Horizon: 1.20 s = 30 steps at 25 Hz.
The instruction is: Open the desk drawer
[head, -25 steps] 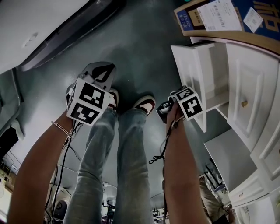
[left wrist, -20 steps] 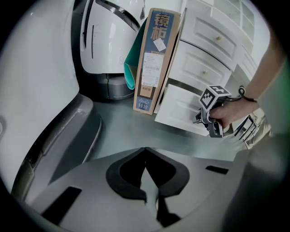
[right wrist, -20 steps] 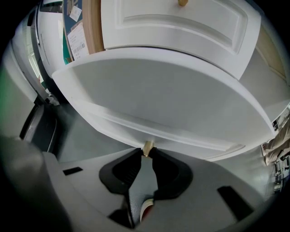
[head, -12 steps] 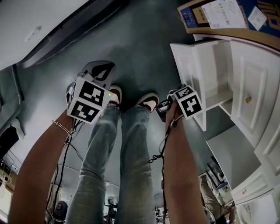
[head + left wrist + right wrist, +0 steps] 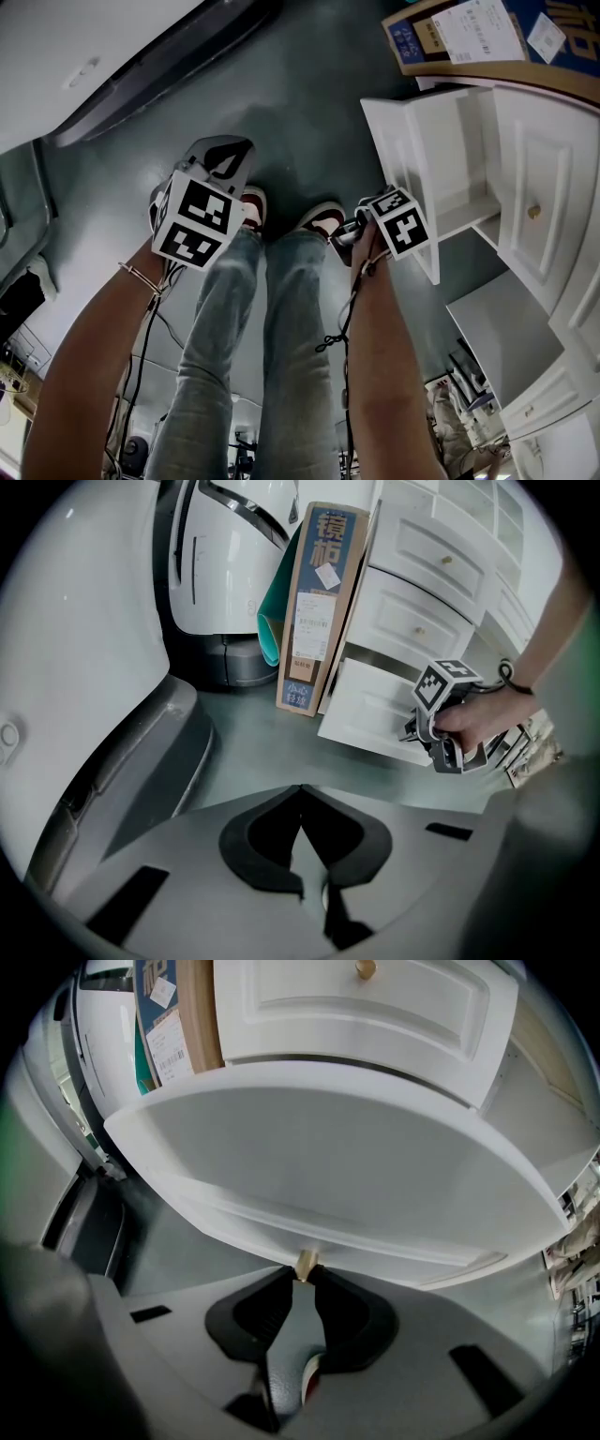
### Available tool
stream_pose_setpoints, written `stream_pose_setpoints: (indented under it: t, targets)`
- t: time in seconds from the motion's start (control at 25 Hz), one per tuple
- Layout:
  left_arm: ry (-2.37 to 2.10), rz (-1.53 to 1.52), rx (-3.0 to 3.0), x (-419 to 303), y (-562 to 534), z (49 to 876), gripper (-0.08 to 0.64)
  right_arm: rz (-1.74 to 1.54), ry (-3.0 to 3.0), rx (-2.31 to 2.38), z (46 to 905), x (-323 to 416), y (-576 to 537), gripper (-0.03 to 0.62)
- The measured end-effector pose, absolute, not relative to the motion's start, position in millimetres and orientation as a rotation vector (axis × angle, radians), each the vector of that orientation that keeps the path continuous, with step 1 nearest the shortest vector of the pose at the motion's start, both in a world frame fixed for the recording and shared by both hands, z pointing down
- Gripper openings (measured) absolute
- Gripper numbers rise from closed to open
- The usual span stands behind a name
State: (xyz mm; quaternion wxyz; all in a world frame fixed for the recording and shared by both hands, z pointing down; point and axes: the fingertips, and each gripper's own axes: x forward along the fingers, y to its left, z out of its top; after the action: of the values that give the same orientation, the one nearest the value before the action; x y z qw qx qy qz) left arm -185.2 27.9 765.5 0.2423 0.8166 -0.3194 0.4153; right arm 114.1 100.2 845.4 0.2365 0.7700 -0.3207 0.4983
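The right hand-held gripper (image 5: 305, 1277) pinches the small brass knob (image 5: 306, 1262) of the drawer (image 5: 356, 1166), the tips of its black pads pressed on the knob from both sides. The drawer stands well out of the white unit (image 5: 562, 281). In the head view its front panel and white inside show to the right of the person's legs, with the right gripper's marker cube just beside the panel's lower edge. Above it in the right gripper view sits a second drawer front (image 5: 356, 1007) with its own knob. A cardboard box (image 5: 314, 602) stands upright against the unit, just beside the open drawer. The left hand-held gripper (image 5: 301, 794) is well apart from the drawer, over the grey floor (image 5: 309, 103) to the left of the legs. It points down, its jaw tips pressed together with nothing between them. In the head view the person's shoes (image 5: 323, 217) lie between the two grippers. The left gripper view shows the right hand (image 5: 473, 726) wrapped round its gripper at the drawer front.
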Motion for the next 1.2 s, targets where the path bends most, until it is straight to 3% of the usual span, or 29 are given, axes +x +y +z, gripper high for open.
stream_pose_setpoints:
  t: [0.72, 1.2]
  targets:
    - [-0.870, 1.182, 2.238, -176, 41, 747, 0.015, 1.387, -0.951, 2.049, 840, 108, 105, 0.098]
    - [-0.869, 1.178, 2.279, -148, 21, 694, 0.015, 1.411, -1.024, 2.021, 781, 94, 111, 0.132]
